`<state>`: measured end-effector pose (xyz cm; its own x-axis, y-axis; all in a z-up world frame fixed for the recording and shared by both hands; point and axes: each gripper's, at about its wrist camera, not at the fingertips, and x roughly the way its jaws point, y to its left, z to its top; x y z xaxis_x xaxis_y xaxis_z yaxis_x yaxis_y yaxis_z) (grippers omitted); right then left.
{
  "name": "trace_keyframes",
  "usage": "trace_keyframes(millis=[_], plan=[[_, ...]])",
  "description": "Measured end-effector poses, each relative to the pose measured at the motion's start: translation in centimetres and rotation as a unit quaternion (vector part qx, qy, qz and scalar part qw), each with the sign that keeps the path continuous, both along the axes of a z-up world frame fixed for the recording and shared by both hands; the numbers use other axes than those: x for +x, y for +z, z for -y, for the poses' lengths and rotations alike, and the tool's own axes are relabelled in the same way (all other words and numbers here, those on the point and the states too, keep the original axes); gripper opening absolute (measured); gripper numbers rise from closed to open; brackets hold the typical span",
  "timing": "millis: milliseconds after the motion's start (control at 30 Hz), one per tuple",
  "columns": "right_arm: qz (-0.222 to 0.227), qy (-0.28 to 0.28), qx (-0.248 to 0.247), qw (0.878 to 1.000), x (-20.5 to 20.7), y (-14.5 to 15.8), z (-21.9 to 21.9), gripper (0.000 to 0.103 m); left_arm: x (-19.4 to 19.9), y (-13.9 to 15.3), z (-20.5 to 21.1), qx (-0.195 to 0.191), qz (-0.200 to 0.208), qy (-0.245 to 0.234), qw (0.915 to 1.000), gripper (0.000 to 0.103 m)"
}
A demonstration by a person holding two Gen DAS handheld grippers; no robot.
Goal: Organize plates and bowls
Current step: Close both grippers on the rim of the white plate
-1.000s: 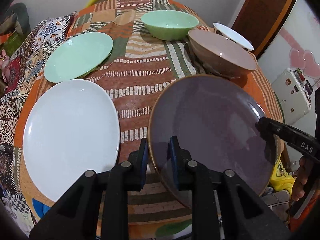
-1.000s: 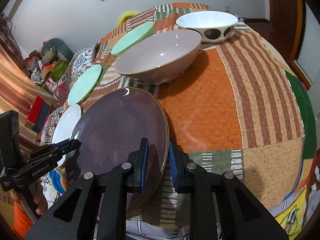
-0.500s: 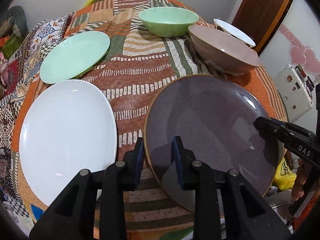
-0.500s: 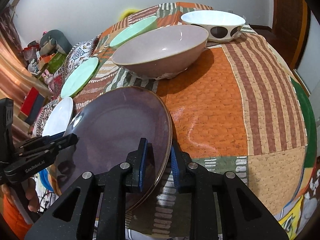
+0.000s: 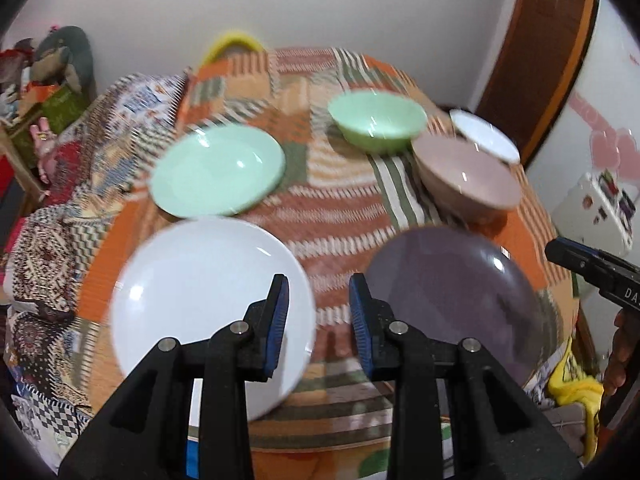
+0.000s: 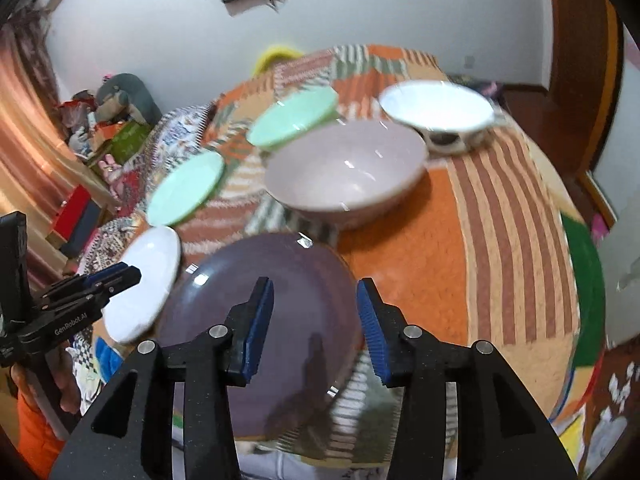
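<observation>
A purple plate lies on the patchwork-covered table at the near right; it also shows in the right wrist view. My left gripper is open and empty, above the gap between the purple plate and a white plate. My right gripper is open and empty, above the purple plate's near right rim. Further back are a green plate, a green bowl, a pink bowl and a white bowl.
The table is covered by a patchwork cloth. A wooden door stands at the back right. Toys and boxes are piled at the left by the wall. The frames are blurred by motion.
Both grippers have let go of the purple plate's rim, opened and drawn back and up. The purple plate now lies flat on the table.
</observation>
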<state>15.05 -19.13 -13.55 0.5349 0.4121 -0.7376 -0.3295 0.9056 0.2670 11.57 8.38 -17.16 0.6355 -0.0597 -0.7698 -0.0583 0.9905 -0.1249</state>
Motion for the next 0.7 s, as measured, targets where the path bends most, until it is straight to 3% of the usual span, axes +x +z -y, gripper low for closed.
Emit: trace_keyframes(millis=[167, 333, 533, 700], plan=[[0.034, 0.036, 0.005, 0.999, 0.1, 2.3, -3.2, 0.04, -1.6, 2.4, -3.3, 0.013, 0.043, 0.047, 0.9979, 0.045], [0.06, 0.074, 0.01, 0.995, 0.0, 3.2, -6.9, 0.055, -3.1, 2.9, -6.9, 0.03, 0.055, 0.08, 0.9948, 0.051], [0.05, 0.116, 0.007, 0.992, 0.4, 2.4, -11.9, 0.055, -4.1, 0.8, -10.7, 0.031, 0.037, 0.109, 0.9928, 0.054], [0.021, 0.136, -0.007, 0.99, 1.0, 0.1, -15.4, 0.055, -4.2, -2.2, -13.8, 0.005, 0.005, 0.124, 0.9922, 0.054]])
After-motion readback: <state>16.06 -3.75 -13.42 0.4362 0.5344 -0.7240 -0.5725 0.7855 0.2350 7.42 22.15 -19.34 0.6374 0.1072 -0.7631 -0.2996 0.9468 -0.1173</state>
